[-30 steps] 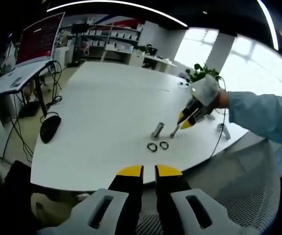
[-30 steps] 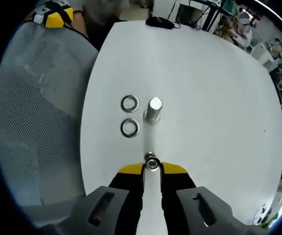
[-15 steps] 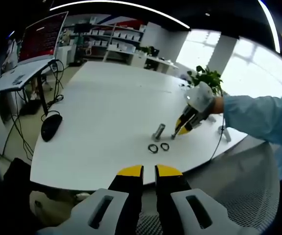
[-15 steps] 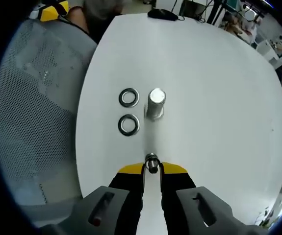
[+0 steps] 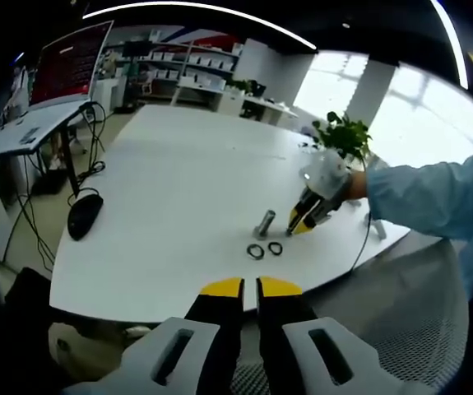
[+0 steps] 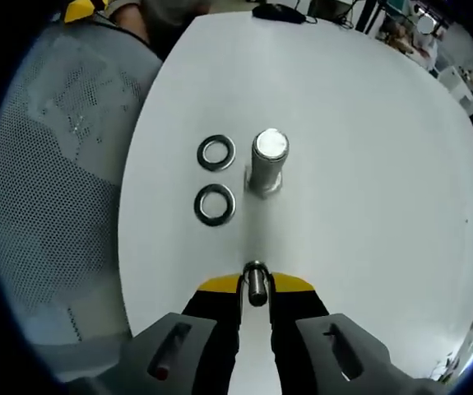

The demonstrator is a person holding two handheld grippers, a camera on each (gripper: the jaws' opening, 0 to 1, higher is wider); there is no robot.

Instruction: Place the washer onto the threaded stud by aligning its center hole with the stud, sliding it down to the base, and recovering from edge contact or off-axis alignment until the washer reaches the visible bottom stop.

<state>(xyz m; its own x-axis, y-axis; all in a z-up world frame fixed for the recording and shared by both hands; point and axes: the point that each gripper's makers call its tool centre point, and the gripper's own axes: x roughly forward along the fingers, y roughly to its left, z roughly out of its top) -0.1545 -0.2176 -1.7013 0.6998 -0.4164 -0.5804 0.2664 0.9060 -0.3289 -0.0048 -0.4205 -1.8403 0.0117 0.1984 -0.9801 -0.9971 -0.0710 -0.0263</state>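
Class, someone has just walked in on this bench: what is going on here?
A person holds a gripper in each hand at a white table. The right gripper is shut on a small bolt, held above the table. Ahead of it a larger stud stands upright, with two washers lying flat beside it; neither is on the stud yet. The left gripper hangs back off the table edge, fingers closed, holding nothing.

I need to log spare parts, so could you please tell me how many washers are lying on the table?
2. Both lie flat on the table, left of the upright stud in the right gripper view: one washer beside its top, the other washer nearer the right gripper.
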